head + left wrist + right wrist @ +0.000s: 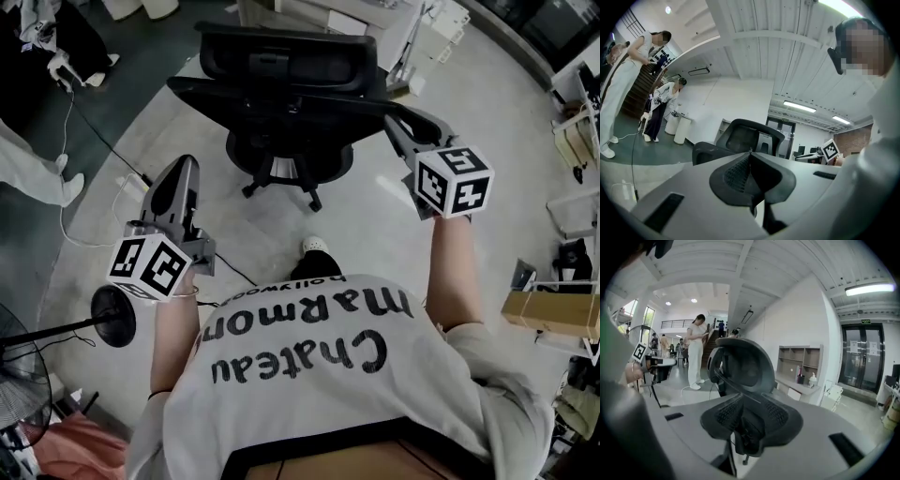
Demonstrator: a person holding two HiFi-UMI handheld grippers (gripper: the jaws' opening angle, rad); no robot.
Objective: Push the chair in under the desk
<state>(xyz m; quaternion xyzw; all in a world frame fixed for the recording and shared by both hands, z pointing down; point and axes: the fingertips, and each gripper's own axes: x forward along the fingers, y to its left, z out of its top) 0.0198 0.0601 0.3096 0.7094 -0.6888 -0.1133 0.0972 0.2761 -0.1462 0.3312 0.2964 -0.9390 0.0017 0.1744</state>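
Both face the chair, which stands on casters on the floor. The left hand-held gripper is closed and empty, well short of the chair. The right hand-held gripper has its jaws parted at the chair's right edge. I expect the chair to roll easily, so I'd push on the stiff backrest.

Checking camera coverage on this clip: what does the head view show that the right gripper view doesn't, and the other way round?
Only the head view: the wearer's printed shirt and a cardboard box at the right edge.
Only the right gripper view: wall shelves, a glass door and a standing person.
Both: the black chair, the left gripper, and the right gripper, its fingers apart.
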